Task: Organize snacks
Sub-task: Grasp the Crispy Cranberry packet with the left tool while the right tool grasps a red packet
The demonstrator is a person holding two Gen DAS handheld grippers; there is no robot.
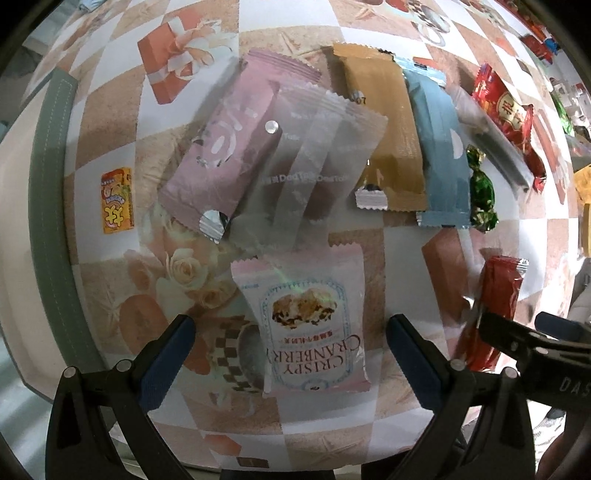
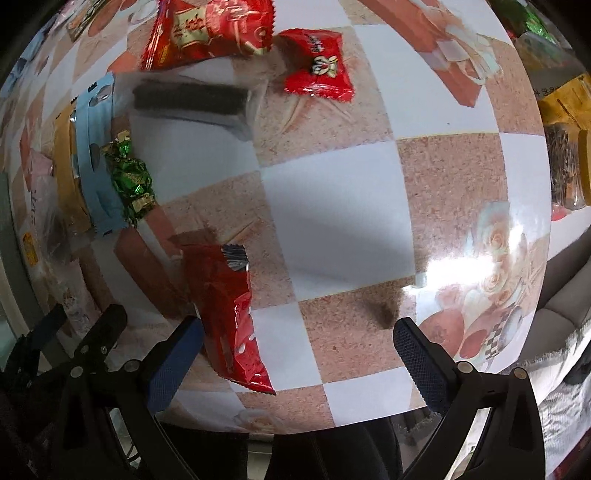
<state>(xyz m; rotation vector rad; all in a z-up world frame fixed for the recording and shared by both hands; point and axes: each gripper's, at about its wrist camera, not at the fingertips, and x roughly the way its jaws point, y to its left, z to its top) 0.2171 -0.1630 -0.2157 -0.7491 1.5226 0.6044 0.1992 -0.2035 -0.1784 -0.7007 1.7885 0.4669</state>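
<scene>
My left gripper (image 1: pixel 291 354) is open, with a pink-and-white Crispy Cranberry packet (image 1: pixel 303 317) lying on the table between its fingers. Beyond it lie a pink packet (image 1: pixel 229 140), clear packets (image 1: pixel 317 162), a tan packet (image 1: pixel 384 125), a blue packet (image 1: pixel 439 147) and a green foil candy (image 1: pixel 480 188). My right gripper (image 2: pixel 295 362) is open above the table. A red packet (image 2: pixel 229 314) lies flat just inside its left finger (image 2: pixel 173 365); it also shows in the left wrist view (image 1: pixel 495 310).
A patterned checkered tablecloth (image 2: pixel 332 221) covers the table. A large red packet (image 2: pixel 207 33), a small red packet (image 2: pixel 317 62) and a clear packet with a dark bar (image 2: pixel 192 99) lie further off. A small yellow box (image 1: pixel 116 199) lies left. More snacks (image 2: pixel 561 147) sit far right.
</scene>
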